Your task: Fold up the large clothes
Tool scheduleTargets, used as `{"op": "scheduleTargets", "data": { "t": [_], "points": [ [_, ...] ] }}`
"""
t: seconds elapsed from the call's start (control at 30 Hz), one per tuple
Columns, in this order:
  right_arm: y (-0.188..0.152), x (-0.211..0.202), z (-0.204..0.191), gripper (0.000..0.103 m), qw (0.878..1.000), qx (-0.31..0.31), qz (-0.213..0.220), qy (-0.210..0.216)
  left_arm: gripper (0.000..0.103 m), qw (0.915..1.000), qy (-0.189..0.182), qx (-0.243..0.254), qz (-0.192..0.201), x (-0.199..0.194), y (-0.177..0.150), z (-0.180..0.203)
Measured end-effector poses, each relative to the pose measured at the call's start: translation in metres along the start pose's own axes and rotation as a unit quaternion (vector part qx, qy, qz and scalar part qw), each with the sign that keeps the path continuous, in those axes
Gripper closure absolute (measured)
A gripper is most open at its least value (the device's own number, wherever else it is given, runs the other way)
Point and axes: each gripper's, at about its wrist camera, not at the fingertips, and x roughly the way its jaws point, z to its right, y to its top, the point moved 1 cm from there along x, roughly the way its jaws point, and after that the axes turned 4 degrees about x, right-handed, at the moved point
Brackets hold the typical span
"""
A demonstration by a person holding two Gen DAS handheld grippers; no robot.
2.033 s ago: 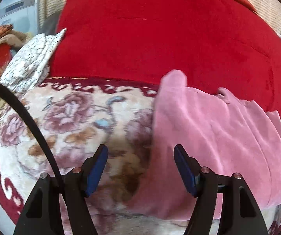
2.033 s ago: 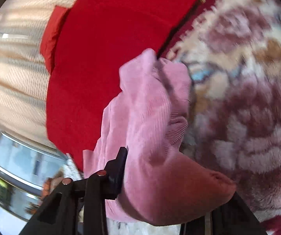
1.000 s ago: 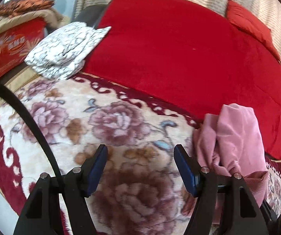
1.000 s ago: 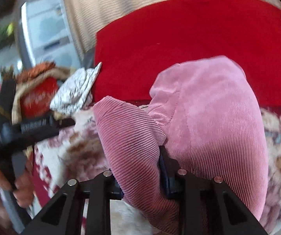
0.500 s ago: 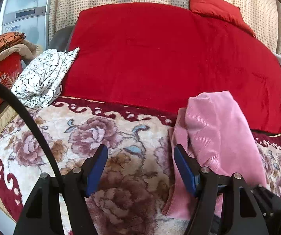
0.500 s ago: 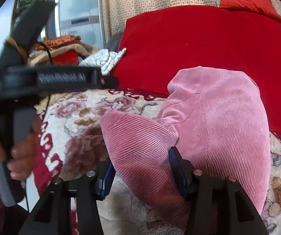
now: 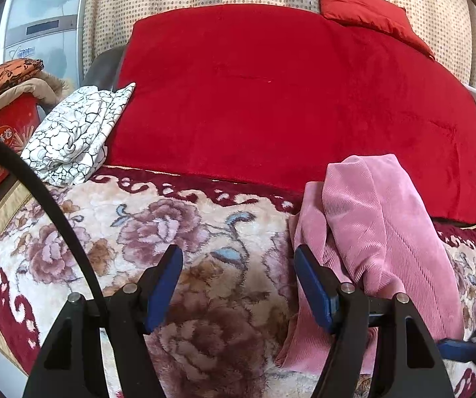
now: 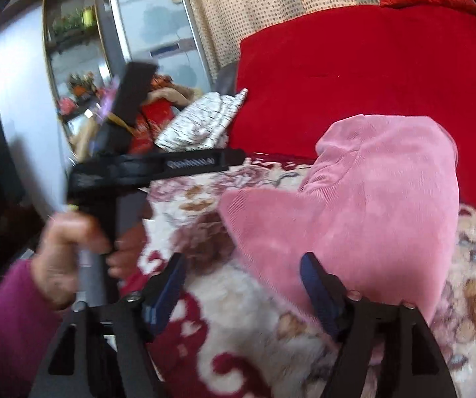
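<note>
A pink corduroy garment (image 7: 377, 232) lies folded in a bundle on the floral blanket (image 7: 171, 232), right of my left gripper (image 7: 238, 275). That gripper hovers open over bare blanket, its right finger beside the garment's edge. In the right wrist view the garment (image 8: 370, 205) fills the right half. My right gripper (image 8: 242, 278) has its jaws opening; the garment's lower fold lies just ahead of them and against the right finger, and the pads do not press on it. A hand (image 8: 68, 242) in a magenta sleeve holds the left gripper's handle.
A red blanket (image 7: 287, 99) covers the far half of the bed, with a red pillow (image 7: 364, 10) at the dotted curtain. A folded white patterned cloth (image 7: 78, 132) lies at the far left, beside a red box (image 7: 2, 139) topped with fabrics.
My right gripper let go of the pink fold, spread its jaws and drew back. The garment went from spread out to a narrow folded bundle. The left gripper stayed open.
</note>
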Motion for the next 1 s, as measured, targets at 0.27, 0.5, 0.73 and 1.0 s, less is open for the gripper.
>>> {"op": "scheduleTargets", "data": {
  "t": [0.27, 0.5, 0.73, 1.0],
  "points": [
    [0.011, -0.048, 0.068, 0.047, 0.985, 0.162, 0.061, 0.005, 0.033, 0.9992, -0.019, -0.007, 0.035, -0.015, 0.015, 0.014],
    [0.007, 0.011, 0.081, 0.068, 0.979, 0.203, 0.002, 0.007, 0.033, 0.9973, -0.039, 0.041, 0.046, -0.016, 0.02, 0.046],
    [0.02, -0.012, 0.107, 0.072, 0.972, 0.232, 0.03, 0.031, 0.033, 0.9918, 0.002, 0.062, -0.112, 0.066, -0.017, 0.058],
    [0.061, 0.045, 0.165, 0.072, 0.962, 0.267, 0.014, -0.062, 0.032, 0.991, 0.018, 0.081, -0.105, 0.071, -0.021, 0.066]
  ]
}}
